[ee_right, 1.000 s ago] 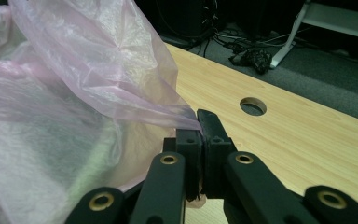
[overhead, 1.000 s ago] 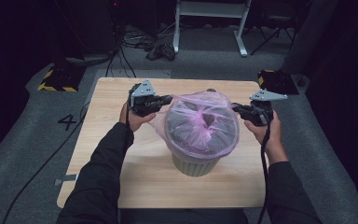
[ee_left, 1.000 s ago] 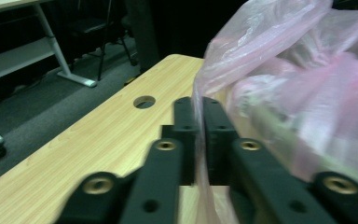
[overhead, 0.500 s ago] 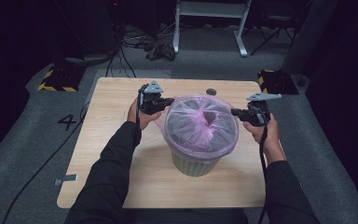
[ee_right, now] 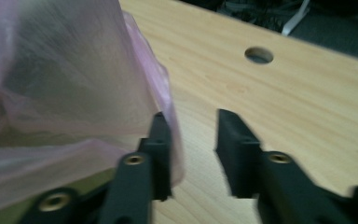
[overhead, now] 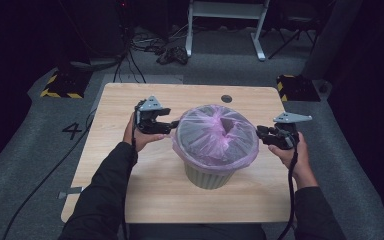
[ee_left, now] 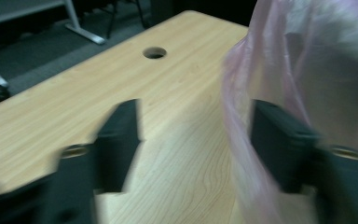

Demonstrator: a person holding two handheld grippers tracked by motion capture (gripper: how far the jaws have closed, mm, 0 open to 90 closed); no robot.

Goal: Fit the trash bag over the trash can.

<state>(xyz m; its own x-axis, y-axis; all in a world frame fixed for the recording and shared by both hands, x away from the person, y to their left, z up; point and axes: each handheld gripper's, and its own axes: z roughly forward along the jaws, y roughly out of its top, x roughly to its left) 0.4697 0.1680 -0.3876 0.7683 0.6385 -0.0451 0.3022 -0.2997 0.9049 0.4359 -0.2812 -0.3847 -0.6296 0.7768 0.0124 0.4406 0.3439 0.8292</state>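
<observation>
A pale green bin (overhead: 210, 172) stands mid-table with a pink plastic bag (overhead: 215, 135) pulled over its rim. My left gripper (overhead: 172, 123) is at the bin's left side, the right gripper (overhead: 260, 134) at its right. Both have just been opening. In the left gripper view the left gripper (ee_left: 196, 135) is open, and the bag's edge (ee_left: 240, 140) hangs loose by one jaw, unpinched. The right gripper (ee_right: 193, 135) is open too in its own view, where the bag's hem (ee_right: 172, 116) drapes against the outer jaw with bare table in the gap.
The wooden table (overhead: 130, 195) has a round cable hole (overhead: 226, 98) behind the bin. Beyond its far edge are cables and a white frame (overhead: 225, 10) on the grey floor. A black-and-yellow block (overhead: 60, 85) sits off the table's back left corner.
Both grippers were pinching the bag's rim and stretching it outward. Now they have let go, the jaws stand apart, both hands sit lower, and the bag's rim lies over the bin.
</observation>
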